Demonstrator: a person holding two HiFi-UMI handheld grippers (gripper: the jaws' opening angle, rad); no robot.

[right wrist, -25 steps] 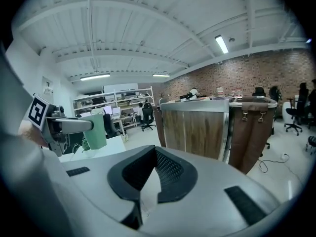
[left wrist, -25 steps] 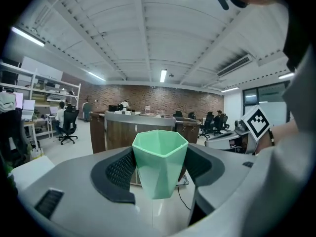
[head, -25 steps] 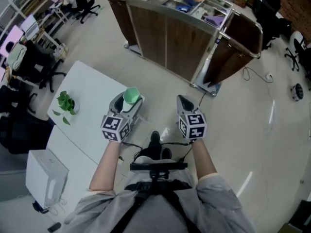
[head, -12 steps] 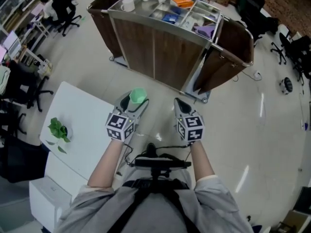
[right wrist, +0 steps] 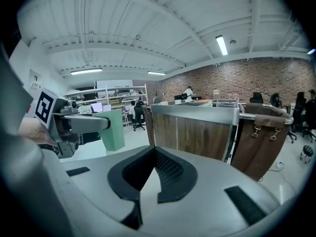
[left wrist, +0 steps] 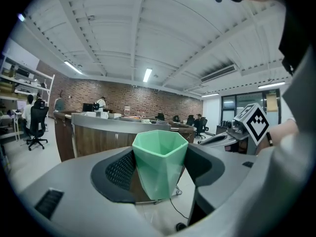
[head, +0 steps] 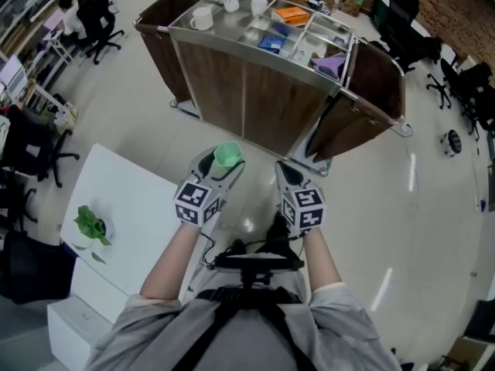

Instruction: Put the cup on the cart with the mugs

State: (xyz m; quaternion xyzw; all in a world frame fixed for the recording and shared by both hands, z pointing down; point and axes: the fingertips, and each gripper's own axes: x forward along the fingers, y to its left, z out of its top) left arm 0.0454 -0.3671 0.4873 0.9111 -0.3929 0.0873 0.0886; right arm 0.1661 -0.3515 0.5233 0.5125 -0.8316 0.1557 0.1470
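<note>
left tongs [head: 220, 163] pinch the green faceted cup [left wrist: 159, 162] upright; right tongs [head: 286, 173] pressed together, empty, just beside, both facing the wood-panelled cart [head: 255, 91] carrying white mugs [head: 203, 18].

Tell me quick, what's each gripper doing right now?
Left gripper: closed on the cup.
Right gripper: closed, empty.

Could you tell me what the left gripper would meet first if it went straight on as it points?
Probably the cart's wooden front panel, with the left gripper's green cup touching first; depth is unclear.
</note>
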